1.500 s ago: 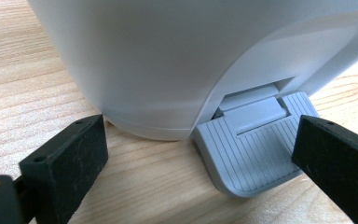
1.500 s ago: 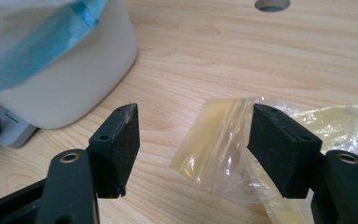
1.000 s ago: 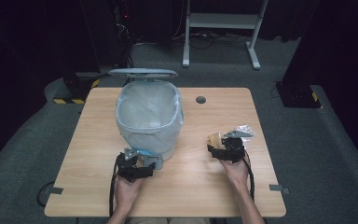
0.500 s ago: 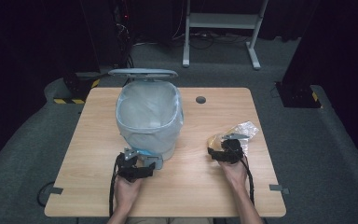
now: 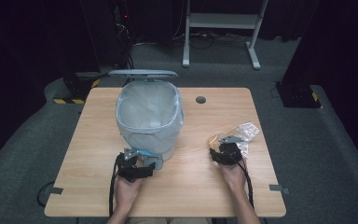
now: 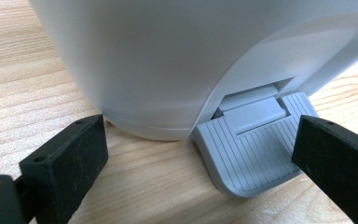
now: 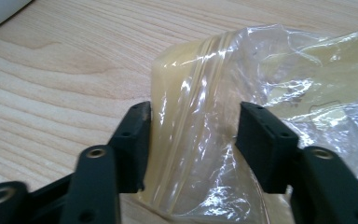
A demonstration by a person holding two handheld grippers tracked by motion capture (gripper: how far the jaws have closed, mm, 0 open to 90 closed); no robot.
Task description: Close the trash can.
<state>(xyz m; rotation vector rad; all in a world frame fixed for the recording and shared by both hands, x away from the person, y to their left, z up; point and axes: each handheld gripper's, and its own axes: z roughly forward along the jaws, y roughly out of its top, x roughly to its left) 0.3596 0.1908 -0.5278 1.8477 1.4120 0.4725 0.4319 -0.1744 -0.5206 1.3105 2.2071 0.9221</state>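
Observation:
A grey pedal bin (image 5: 149, 116) lined with a clear bag stands left of centre on the table, its lid (image 5: 143, 73) raised at the back. My left gripper (image 5: 137, 163) lies low at the bin's front, open. In the left gripper view its jaws (image 6: 196, 140) stand on either side of the ribbed grey foot pedal (image 6: 256, 149), under the bin wall (image 6: 168, 60). A crumpled clear plastic bag (image 5: 244, 133) with a yellowish tint lies at the right. My right gripper (image 5: 226, 147) has just been closing, and a fold of the bag (image 7: 284, 84) stands between its jaws (image 7: 193, 126).
The wooden table (image 5: 205, 186) has a round cable hole (image 5: 200, 99) behind the middle. Dark floor, a white desk frame (image 5: 221, 28) and black equipment lie beyond the far edge. Both forearms come in over the near edge.
The right gripper's jaws have narrowed around the plastic bag. The left gripper and the bin have kept still.

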